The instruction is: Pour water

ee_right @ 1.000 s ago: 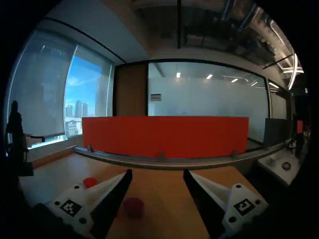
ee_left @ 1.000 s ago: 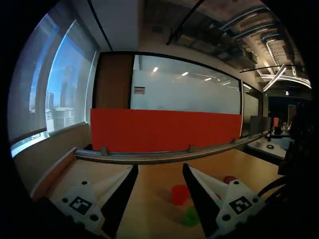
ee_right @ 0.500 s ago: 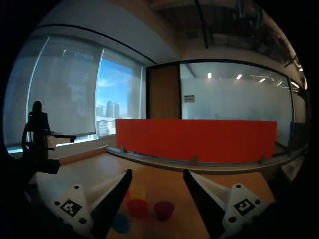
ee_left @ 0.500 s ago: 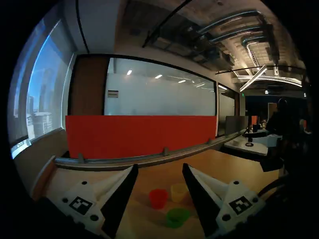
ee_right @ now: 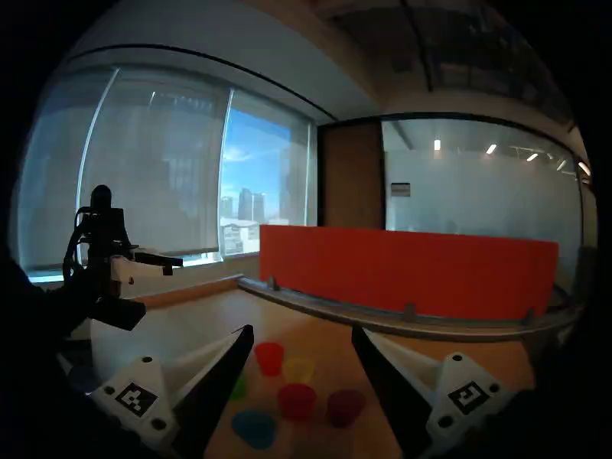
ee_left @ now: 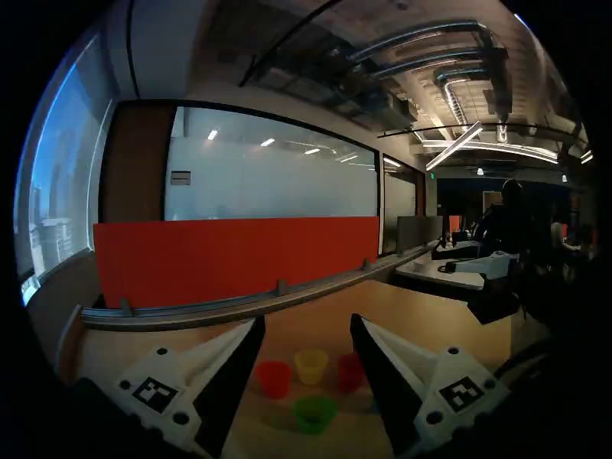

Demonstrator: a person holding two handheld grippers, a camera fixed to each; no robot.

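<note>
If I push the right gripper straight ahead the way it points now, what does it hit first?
Likely the orange divider at the back: the right gripper looks level and higher than the yellow cup on its line, so it would probably pass over that. Depth is unclear.

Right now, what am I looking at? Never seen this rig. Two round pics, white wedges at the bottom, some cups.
No robot arm: a person holds a two-finger gripper in each hand, and a fisheye camera rides on each, looking forward along its fingers. The white wedges are those fingers. One picture comes from the left gripper, the other from the right gripper. Both are open and hold nothing. Ahead, on the wooden desk, stands a cluster of small cups: a yellow cup, a green cup, a blue cup and a red cup among them. An orange divider panel runs along the desk's far edge.
</note>
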